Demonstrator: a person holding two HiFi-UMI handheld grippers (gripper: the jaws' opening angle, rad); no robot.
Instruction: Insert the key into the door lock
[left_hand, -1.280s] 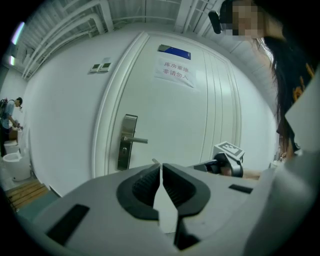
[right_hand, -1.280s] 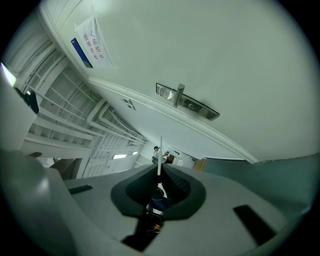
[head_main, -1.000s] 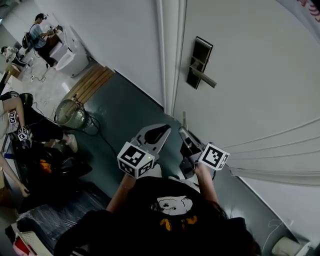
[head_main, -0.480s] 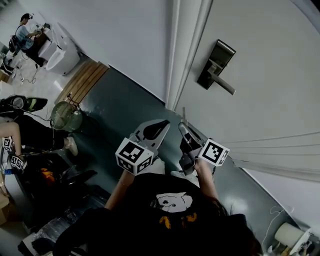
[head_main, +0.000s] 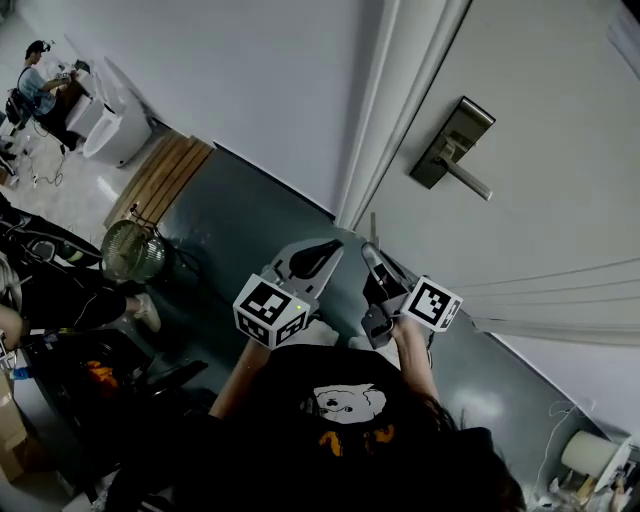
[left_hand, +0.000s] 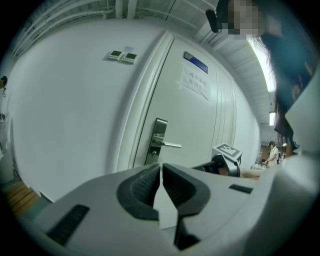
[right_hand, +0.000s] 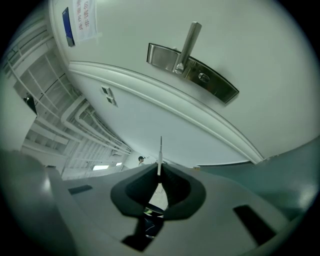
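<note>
A grey metal lock plate (head_main: 450, 143) with a lever handle (head_main: 470, 180) sits on the white door (head_main: 540, 90), up and to the right of both grippers. My right gripper (head_main: 369, 250) is shut on a thin key (head_main: 373, 228) whose blade points up toward the door. In the right gripper view the key (right_hand: 160, 152) sticks out of the shut gripper (right_hand: 160, 175), well short of the lock plate (right_hand: 192, 70) and its small keyhole (right_hand: 202, 77). My left gripper (head_main: 332, 246) is beside it, shut and empty. In its own view that left gripper (left_hand: 161, 170) faces the lock plate (left_hand: 158, 140).
The door frame (head_main: 385, 130) runs left of the lock. A fan (head_main: 132, 250), wooden planks (head_main: 165, 172) and a white machine (head_main: 110, 120) stand at the left, with a person (head_main: 35, 70) beyond. A paper notice (left_hand: 196, 82) hangs on the door, and wall switches (left_hand: 122, 56) sit left of the frame.
The head view has swung, so the lock now appears farther right and slightly lower. Both grippers hold nearly the same pose, the right one still shut on the key.
</note>
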